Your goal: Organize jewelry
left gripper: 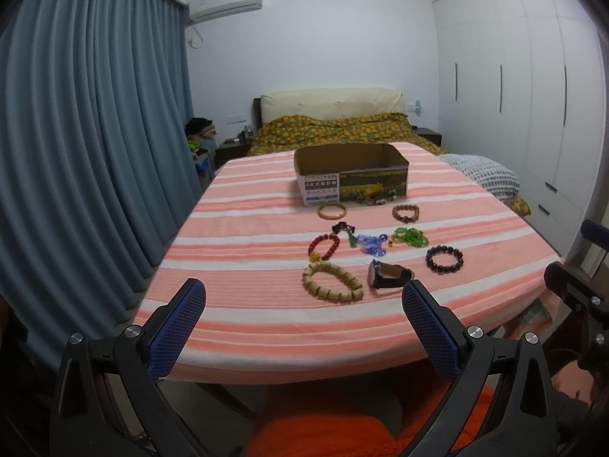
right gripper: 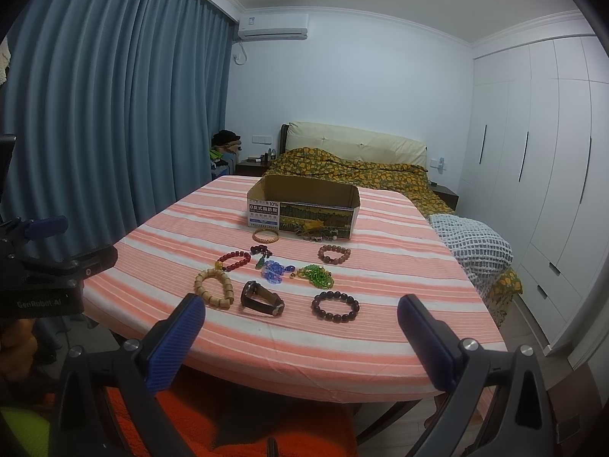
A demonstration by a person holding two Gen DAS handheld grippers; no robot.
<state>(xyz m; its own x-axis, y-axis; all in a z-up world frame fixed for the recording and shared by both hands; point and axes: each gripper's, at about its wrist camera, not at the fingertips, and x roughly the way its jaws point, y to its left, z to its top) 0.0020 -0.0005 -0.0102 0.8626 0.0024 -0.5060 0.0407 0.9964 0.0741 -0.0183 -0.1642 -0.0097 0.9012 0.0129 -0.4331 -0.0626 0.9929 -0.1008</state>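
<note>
Seen from just off the near edge of a tabletop (left gripper: 236, 320) draped in a pink-and-white striped cloth, in a bedroom with blue curtains (left gripper: 87, 152) along the left wall; left gripper (left gripper: 304, 297) held low at that edge, fingers (left gripper: 179, 327) spread wide apart and gripping nothing, apparently poised ahead of a first reach; jewelry laid out loose across the middle of the cloth, each piece apart from the next, likely so that one can be lifted without dragging another; furthest left, a red bead bracelet (right gripper: 233, 261) with a yellow bead, and nearer the edge a pale wooden bead bracelet (right gripper: 214, 286); behind those, an amber bangle (right gripper: 267, 235) just in front of an open cardboard box (right gripper: 302, 205), which stands at the back of the spread, top open and facing up, probably meant as the place to gather everything; toward the centre, a dark pendant cluster (right gripper: 261, 251), a tangle of blue beads (right gripper: 275, 271), and a wristwatch (right gripper: 262, 299) with a dark strap resting on its side; further right, green beads (right gripper: 318, 276) in a heap, a brown bead bracelet (right gripper: 334, 254) behind them, and a dark bead bracelet (right gripper: 335, 306) closest to the edge; some small pieces against the box front, too blurred to name; right gripper (right gripper: 300, 316) likewise low at the near edge, fingers (right gripper: 422, 339) wide apart and empty; nothing visibly inside the box from this angle; sorting seemingly not yet begun.
</note>
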